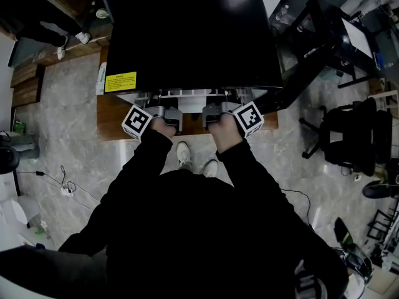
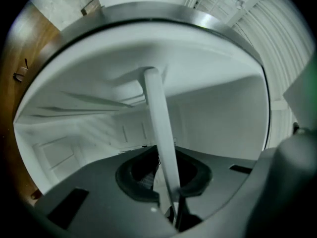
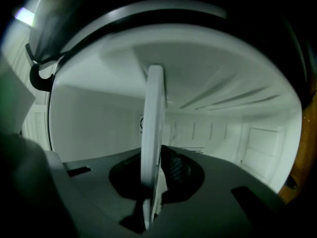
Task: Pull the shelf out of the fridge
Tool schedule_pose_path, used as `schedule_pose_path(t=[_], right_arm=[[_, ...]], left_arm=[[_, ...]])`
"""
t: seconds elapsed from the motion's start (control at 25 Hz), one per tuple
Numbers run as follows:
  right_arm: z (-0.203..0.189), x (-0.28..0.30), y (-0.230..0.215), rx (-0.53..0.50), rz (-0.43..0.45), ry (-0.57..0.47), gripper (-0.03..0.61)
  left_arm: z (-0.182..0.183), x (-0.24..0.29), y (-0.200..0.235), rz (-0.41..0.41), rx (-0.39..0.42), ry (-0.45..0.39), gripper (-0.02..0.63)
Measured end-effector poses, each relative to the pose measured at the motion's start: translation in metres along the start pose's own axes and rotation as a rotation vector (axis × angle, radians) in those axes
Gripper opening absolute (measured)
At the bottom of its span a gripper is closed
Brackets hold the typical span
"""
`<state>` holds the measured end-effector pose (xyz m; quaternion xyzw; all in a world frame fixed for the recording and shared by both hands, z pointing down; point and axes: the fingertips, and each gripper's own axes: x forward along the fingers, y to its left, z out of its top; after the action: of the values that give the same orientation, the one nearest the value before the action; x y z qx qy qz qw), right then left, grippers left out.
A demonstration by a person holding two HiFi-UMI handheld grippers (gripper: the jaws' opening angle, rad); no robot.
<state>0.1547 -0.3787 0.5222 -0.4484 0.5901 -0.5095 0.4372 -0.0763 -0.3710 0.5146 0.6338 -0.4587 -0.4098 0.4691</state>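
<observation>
From the head view I look down on the black fridge (image 1: 193, 36), with the front edge of the white shelf (image 1: 187, 95) showing at its opening. My left gripper (image 1: 169, 116) and right gripper (image 1: 216, 114) reach side by side into that opening. In the left gripper view the shelf (image 2: 157, 118) runs edge-on as a white bar, and the left gripper (image 2: 167, 182) is shut on it. In the right gripper view, the right gripper (image 3: 151, 182) is likewise clamped on the shelf (image 3: 152, 118). Behind the shelf lies the fridge's ribbed white interior (image 2: 89, 133).
The fridge stands on a low wooden platform (image 1: 109, 120) and carries a yellow label (image 1: 120, 81). A black table (image 1: 312, 36) and a black office chair (image 1: 355, 136) stand to the right. Cables (image 1: 62, 182) trail over the marble floor on the left. Another person (image 1: 31, 17) stands at the upper left.
</observation>
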Motion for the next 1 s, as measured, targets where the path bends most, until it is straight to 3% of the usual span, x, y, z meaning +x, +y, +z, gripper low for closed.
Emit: schedule_pose_path(t=[0.4, 0.64, 1.0], right_arm=[[-0.001, -0.008, 0.003, 0.004, -0.012, 0.013, 0.034], [-0.016, -0.072, 0.005, 0.005, -0.007, 0.031, 0.032], [-0.022, -0.106, 0.01, 0.023, 0.006, 0.04, 0.032]], left_arm=[[-0.001, -0.004, -0.006, 0.014, -0.001, -0.002, 0.043], [-0.015, -0.071, -0.012, 0.006, 0.003, -0.017, 0.043], [-0.025, -0.105, -0.018, 0.008, -0.013, -0.026, 0.041]])
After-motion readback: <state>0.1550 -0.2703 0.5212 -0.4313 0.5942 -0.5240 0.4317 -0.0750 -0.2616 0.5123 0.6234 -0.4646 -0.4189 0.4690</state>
